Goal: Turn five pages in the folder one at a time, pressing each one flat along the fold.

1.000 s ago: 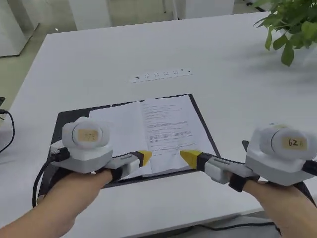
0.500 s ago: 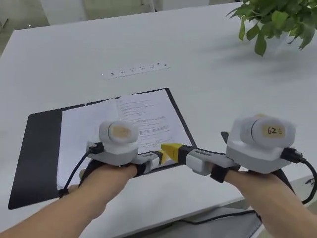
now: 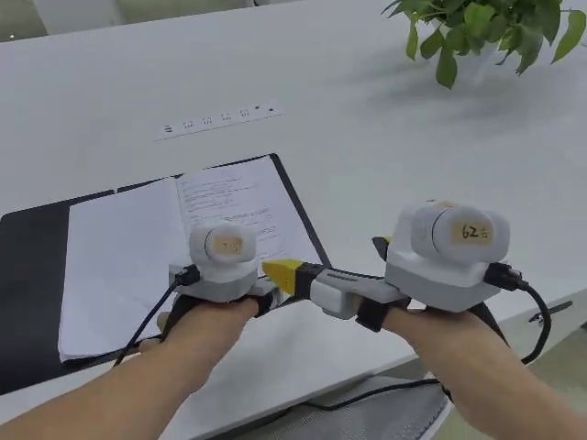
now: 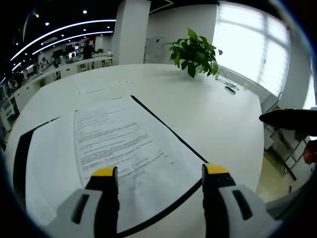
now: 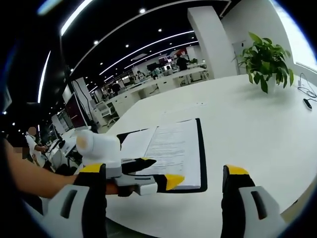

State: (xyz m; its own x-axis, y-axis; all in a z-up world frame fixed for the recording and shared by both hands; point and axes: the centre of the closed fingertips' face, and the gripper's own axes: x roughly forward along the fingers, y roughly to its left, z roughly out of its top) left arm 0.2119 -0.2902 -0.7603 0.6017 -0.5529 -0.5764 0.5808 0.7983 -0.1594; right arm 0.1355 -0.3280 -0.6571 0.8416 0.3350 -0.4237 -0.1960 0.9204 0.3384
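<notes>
Just above the folder (image 4: 124,141) at 5 o'clock hovers the left gripper (image 4: 159,171), fingers (image 4: 105,174) apart; the right gripper (image 5: 163,169), fingers also apart, sits at its 3 o'clock.

**Head view:** taken from above the near edge of the bench (image 3: 367,119), faced forward and down, at close range.

**Left gripper view:** set low over the near right corner of the folder (image 4: 124,144), faced along the page toward the plant (image 4: 194,49).

**Right gripper view:** set low at the near edge, right of the folder, faced obliquely across it; left claw (image 5: 161,172) taken in close.

**Shared:** bench, folder and plant are seen in all three.
</notes>
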